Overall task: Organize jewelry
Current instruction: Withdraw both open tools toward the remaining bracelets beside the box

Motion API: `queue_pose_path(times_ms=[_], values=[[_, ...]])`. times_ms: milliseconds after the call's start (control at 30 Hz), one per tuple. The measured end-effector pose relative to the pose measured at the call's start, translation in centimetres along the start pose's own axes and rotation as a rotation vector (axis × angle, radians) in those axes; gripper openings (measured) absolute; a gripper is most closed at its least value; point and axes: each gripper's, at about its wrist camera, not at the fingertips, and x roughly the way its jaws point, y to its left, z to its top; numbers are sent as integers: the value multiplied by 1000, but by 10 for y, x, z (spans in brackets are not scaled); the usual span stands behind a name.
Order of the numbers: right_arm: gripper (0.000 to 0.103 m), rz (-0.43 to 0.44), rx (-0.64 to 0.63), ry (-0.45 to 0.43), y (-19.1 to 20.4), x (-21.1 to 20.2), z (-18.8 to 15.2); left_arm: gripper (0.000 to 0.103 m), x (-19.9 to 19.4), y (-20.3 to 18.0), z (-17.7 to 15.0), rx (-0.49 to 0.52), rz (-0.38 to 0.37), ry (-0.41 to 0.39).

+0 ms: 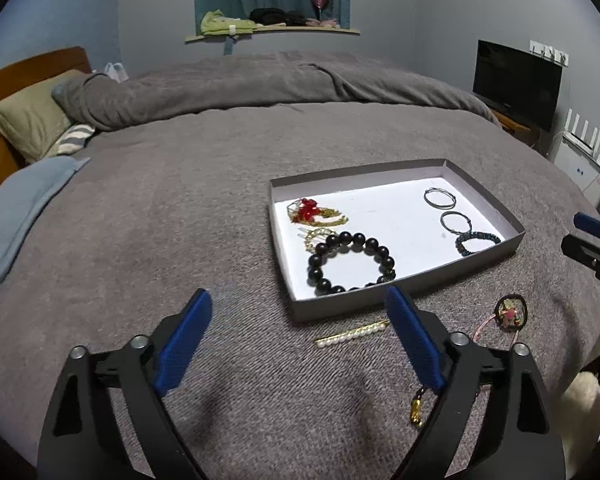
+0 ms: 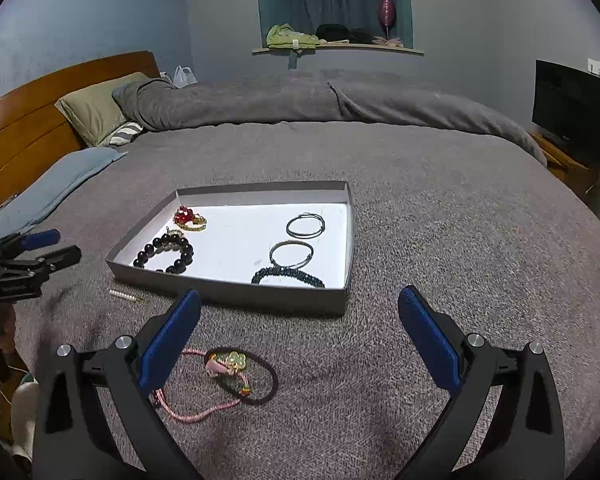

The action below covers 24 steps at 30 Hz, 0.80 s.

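I hold my left claw [image 1: 298, 304] and right claw [image 2: 300, 300] with jaws spread wide and empty, hovering over the nubbly grey bed [image 1: 160, 220] just short of the shallow cardboard tray [image 1: 340, 304]. Inside it lie the black bead bracelet [image 1: 350, 262], wire bangles [image 1: 440, 197] and braided band [image 2: 288, 275], probably sorted by kind. Just outside its near wall wait the pearl hairpin [image 1: 352, 335] and charm hair tie [image 2: 242, 376].

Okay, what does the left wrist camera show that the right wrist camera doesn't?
Only the left wrist view shows a small gold clasp on the blanket beside its finger, plus white appliances at right. Only the right wrist view shows the whole pink braided cord under the black hair tie with its charm. Both share the shallow grey cardboard tray, the black beaded bracelet and the pearl hair clip.
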Motion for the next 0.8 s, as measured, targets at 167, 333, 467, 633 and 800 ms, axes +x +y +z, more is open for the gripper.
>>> queue_pose_path(times_ms=[167,333,467,633,800], values=[[98,-15,4,14,-3,-4,-8,94,-9,9,-11,-4,20,-4],[98,-14,-3,34,-7,-4,-22,95,-7,13,-27,8,40,26],[98,-13,-16,61,-9,0,-35,95,-1,8,-41,10,37,55],[98,-1,-19,104,-12,8,-52,95,7,-6,-48,40,22,80],[98,26,-46,125,-5,14,-63,95,9,-19,-53,57,-11,86]])
